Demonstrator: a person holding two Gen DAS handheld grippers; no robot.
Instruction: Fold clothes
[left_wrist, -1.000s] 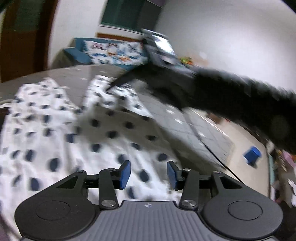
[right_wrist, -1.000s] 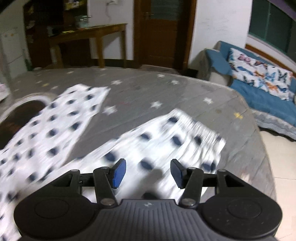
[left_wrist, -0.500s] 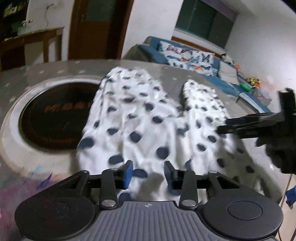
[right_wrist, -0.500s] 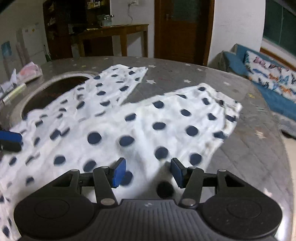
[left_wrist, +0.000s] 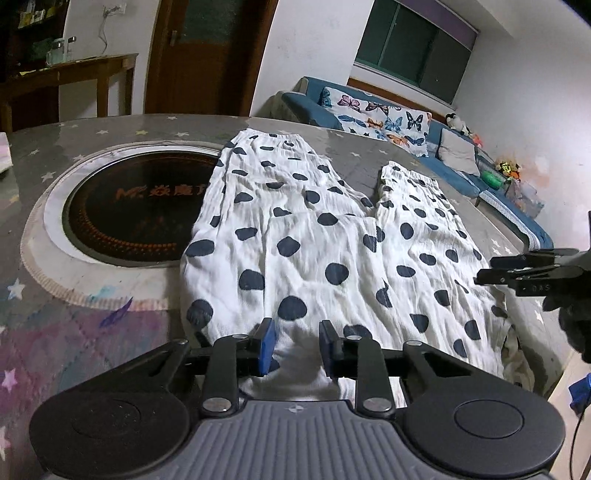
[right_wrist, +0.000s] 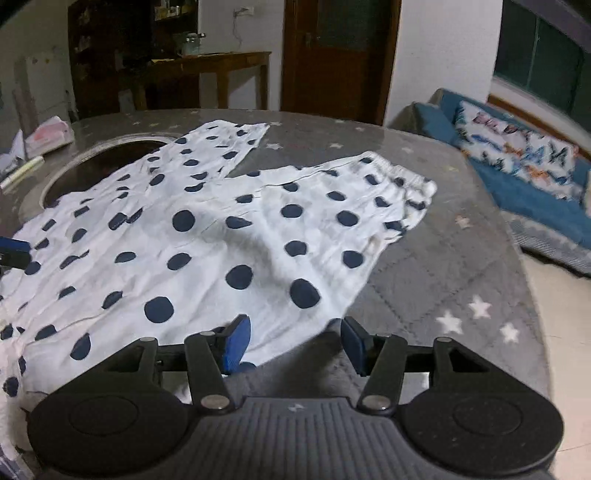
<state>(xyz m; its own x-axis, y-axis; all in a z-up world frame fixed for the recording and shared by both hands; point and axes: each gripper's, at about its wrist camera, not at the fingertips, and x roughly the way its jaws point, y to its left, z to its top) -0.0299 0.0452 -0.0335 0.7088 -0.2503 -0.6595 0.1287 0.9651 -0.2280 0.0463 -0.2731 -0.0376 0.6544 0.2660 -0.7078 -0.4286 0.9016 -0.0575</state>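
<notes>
White trousers with dark blue dots (left_wrist: 314, 236) lie spread flat on the grey star-patterned table, both legs pointing away. They also show in the right wrist view (right_wrist: 207, 236). My left gripper (left_wrist: 293, 345) is open over the near waist edge, with white cloth lying between its blue pads. My right gripper (right_wrist: 293, 341) is open wide at the near right edge of the cloth, its left pad over the fabric, its right pad over bare table. The right gripper also shows at the right edge of the left wrist view (left_wrist: 532, 273).
A round dark cooktop (left_wrist: 136, 210) is set into the table (right_wrist: 443, 280) left of the trousers. A blue sofa with butterfly cushions (left_wrist: 384, 118) stands beyond the far edge. A wooden side table (right_wrist: 221, 70) and door are at the back. Small items (right_wrist: 48, 136) lie at the far left.
Both grippers swung round and came down to the near edge of the trousers. The left jaws have narrowed a little around the cloth. The blur has gone and the views have steadied.
</notes>
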